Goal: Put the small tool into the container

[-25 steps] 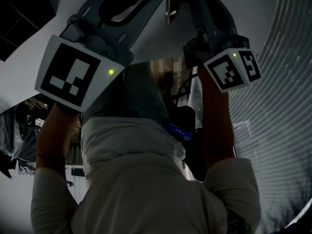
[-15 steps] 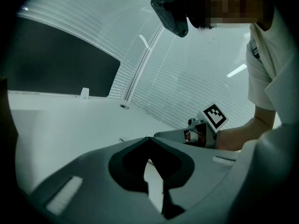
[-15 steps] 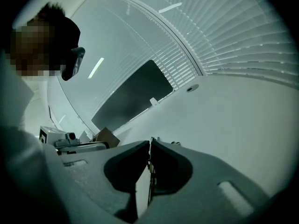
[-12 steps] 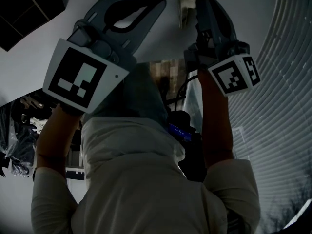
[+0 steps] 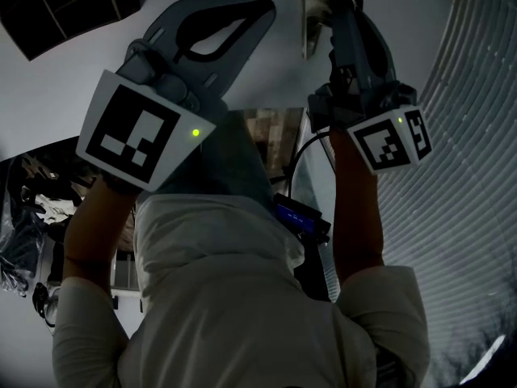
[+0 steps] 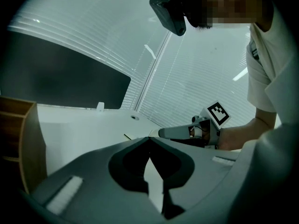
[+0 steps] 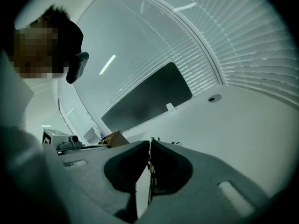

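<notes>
Small tool [image 5: 309, 31], a thin pale strip, is pinched right at the tips of the right gripper [image 7: 150, 143]. Those jaws have just been closing, and now they sit narrow with the strip clamped between them, a sliver of it poking out past the tips. The left gripper view catches that gripper off to the side, up above the white table [image 6: 93, 125] with the tool clear of the surface. The left gripper [image 6: 149, 139] has its jaws drawn together, tips meeting, and I see nothing between them. At the far left edge of that view a wooden container [image 6: 18, 139] stands on the table, well apart from the tool. The person's arms are both raised.
</notes>
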